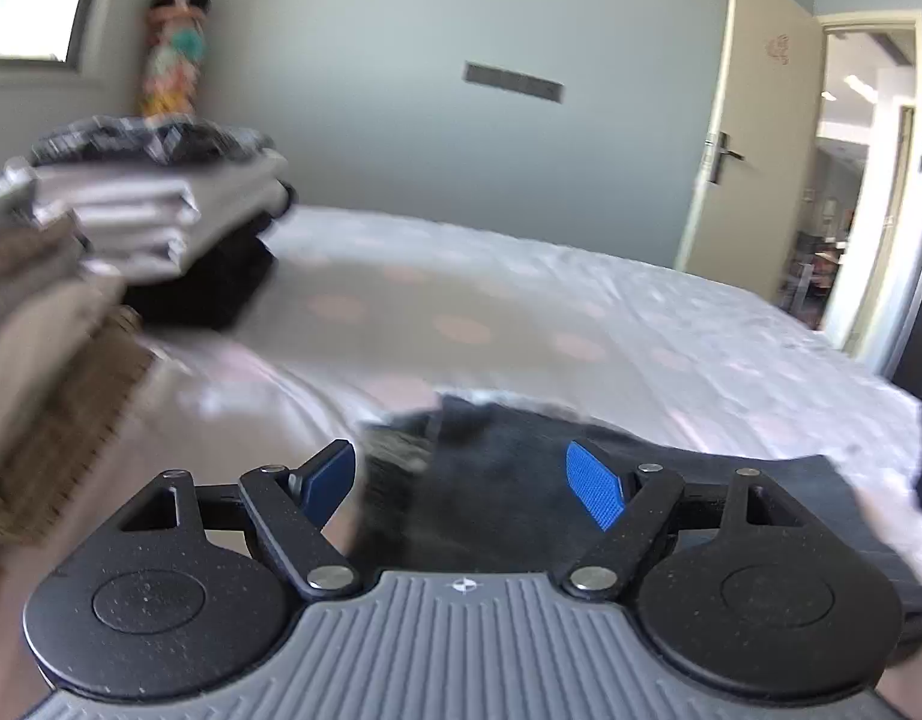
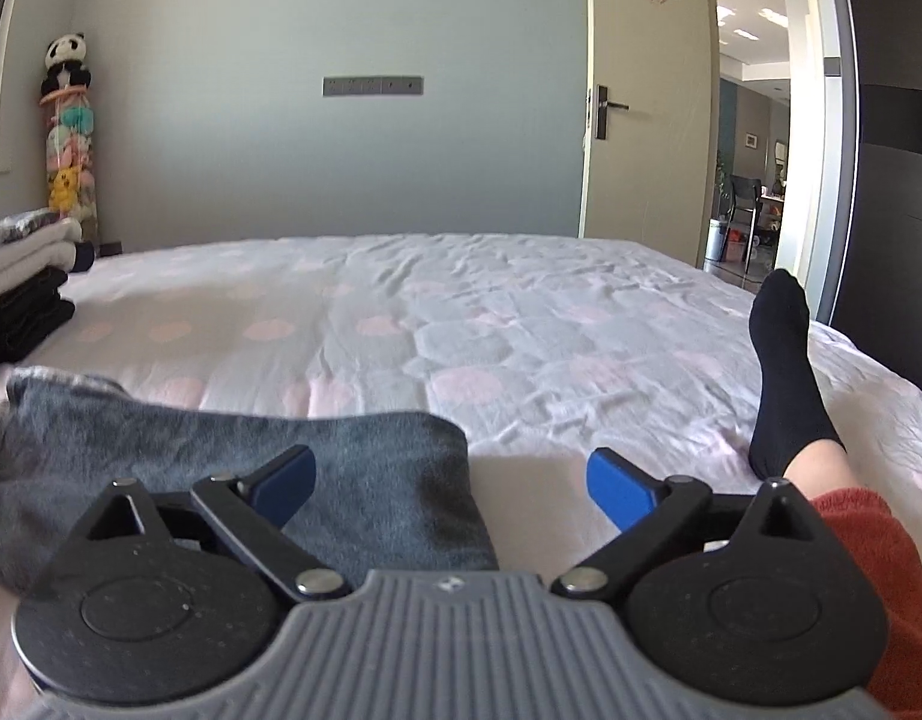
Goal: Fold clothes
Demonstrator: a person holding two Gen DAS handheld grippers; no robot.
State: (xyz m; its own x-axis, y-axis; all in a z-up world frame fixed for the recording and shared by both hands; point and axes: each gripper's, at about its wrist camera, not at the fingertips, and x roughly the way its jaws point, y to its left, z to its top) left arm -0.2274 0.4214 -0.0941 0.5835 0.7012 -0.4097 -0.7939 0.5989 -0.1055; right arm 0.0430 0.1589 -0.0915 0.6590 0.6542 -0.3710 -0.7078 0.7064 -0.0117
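A wide bed covered in a wrinkled white sheet printed with pale pink and grey dots (image 2: pixel 521 324) fills most of both views, running back to a pale grey-green wall (image 2: pixel 341 180) and a cream door standing open (image 2: pixel 647 108) on the right. At the bed's far left sits a stack of folded clothes (image 1: pixel 155 210): dark checked fabric on top, light grey layers under it, black pieces at the bottom, with brown and beige folded pieces just beside it, nearest the left wrist camera. In the corner behind the stack hangs a tall column of soft toys topped by a panda (image 2: pixel 68 132).

The dark grey knitted garment (image 2: pixel 233 480) lies flat on the sheet at the near edge of the bed, folded into a broad band with its right edge ending just below the right gripper (image 2: pixel 452 483). In the left wrist view, which is blurred, the same garment (image 1: pixel 497 480) lies beneath the left gripper (image 1: pixel 464 477).

A person's leg in a black sock (image 2: pixel 785 372) rests on the sheet to the right, with a rust-red fleece cuff (image 2: pixel 869 570) above the bare ankle.

Both grippers stand with their blue-padded jaws spread wide and nothing clamped between them; the garment lies below, free of the pads.
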